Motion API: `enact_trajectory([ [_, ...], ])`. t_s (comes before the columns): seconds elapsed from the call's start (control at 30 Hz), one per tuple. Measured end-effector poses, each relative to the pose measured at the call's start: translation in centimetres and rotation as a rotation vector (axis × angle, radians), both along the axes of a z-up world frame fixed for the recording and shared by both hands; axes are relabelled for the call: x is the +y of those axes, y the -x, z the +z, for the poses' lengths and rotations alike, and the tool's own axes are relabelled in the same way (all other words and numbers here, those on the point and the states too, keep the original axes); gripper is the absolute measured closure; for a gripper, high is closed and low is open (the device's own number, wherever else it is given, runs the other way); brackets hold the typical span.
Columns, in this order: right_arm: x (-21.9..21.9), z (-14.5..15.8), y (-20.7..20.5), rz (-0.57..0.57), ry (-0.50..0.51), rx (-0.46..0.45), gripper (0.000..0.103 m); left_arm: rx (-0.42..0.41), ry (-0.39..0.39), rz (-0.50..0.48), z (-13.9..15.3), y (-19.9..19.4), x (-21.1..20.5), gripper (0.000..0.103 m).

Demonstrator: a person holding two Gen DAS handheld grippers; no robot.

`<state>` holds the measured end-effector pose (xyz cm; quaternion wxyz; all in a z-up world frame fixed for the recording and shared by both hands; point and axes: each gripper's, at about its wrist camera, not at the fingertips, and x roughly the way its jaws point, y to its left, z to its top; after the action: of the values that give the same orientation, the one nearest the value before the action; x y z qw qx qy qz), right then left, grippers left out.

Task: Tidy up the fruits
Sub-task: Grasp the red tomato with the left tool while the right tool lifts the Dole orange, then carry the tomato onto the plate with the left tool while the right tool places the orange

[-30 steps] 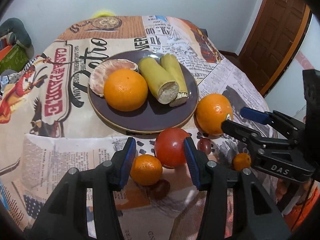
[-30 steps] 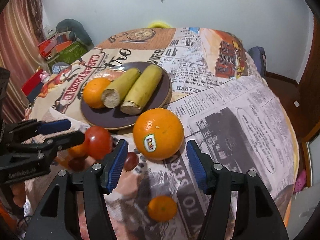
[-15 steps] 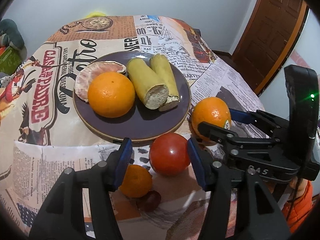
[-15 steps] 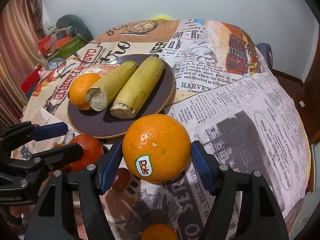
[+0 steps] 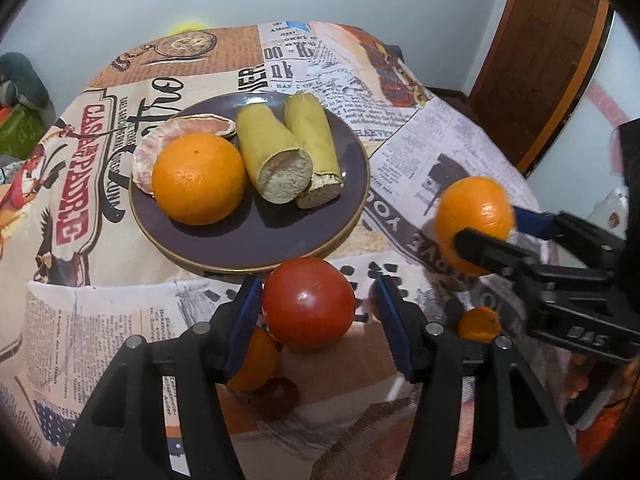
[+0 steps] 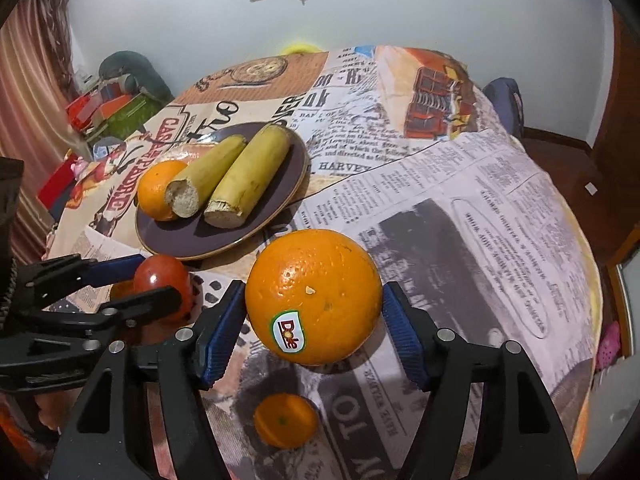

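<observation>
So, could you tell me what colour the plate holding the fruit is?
Dark purple with a thin gold rim, clearest in the left wrist view.

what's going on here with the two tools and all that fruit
A person is sorting fruit on a table, one tool in each hand. The left tool straddles a red tomato just in front of the purple plate; its jaws have just been opening and a gap shows on one side. The right tool has the stickered orange between its jaws, which also just widened. The plate already holds an orange and two banana pieces.
</observation>
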<state>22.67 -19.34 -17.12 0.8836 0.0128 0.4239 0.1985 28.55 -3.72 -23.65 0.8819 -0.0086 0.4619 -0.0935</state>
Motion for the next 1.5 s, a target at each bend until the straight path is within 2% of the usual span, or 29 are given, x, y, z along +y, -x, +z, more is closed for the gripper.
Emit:
enact_trajectory([
  [0.17, -0.1, 0.4, 0.3, 0.006, -0.01, -0.011, 0.038, -0.002, -0.026, 0.016, -0.5, -0.1, 0.2, 0.046],
  [0.27, 0.2, 0.6, 0.4, 0.013, -0.013, -0.017, 0.038, -0.004, -0.028, 0.018, -0.5, -0.1, 0.2, 0.052],
  [0.47, 0.8, 1.4, 0.7, 0.024, -0.013, -0.034, 0.038, 0.001, 0.009, 0.017, 0.1, 0.1, 0.8, 0.057],
  [0.9, 3.2, 5.3, -0.3, 0.042, -0.027, -0.135, 0.038, -0.157, 0.031, 0.074, 6.2, 0.6, 4.7, 0.057],
  [1.17, 5.3, 6.7, -2.2, 0.047, -0.029, -0.185, 0.038, -0.22, 0.023, 0.109, 8.2, -2.0, 7.3, 0.057],
  [1.5, 5.8, 6.7, -4.8, 0.027, -0.038, -0.195, 0.038, -0.191, 0.028, 0.104, 6.7, -7.6, 7.4, 0.057],
])
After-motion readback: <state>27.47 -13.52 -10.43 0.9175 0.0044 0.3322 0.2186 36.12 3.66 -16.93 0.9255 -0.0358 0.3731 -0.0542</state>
